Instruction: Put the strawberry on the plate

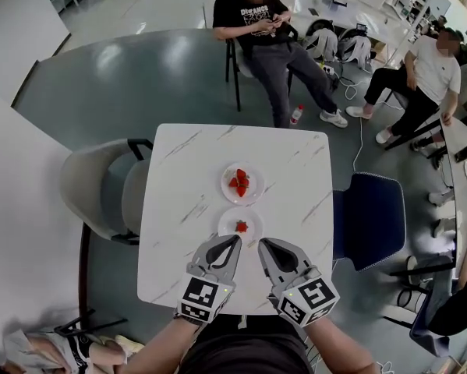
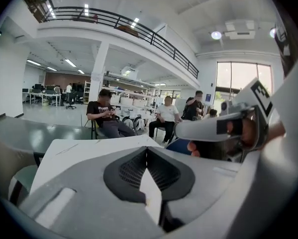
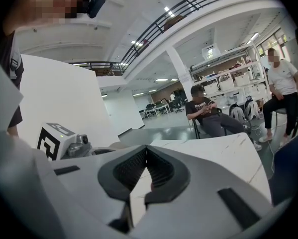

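Note:
One strawberry lies on the nearer small white plate on the marble-patterned table. Behind it a second white plate holds a few more strawberries. My left gripper hangs over the table's near part, just this side of the nearer plate, its jaws shut with nothing between them. Beside it on the right, my right gripper is also shut and empty. Neither touches a plate or a strawberry. The plates are hidden behind the jaws in both gripper views.
A grey chair stands at the table's left and a blue chair at its right. Beyond the far edge a person sits on a chair, another person further right. A bottle stands on the floor.

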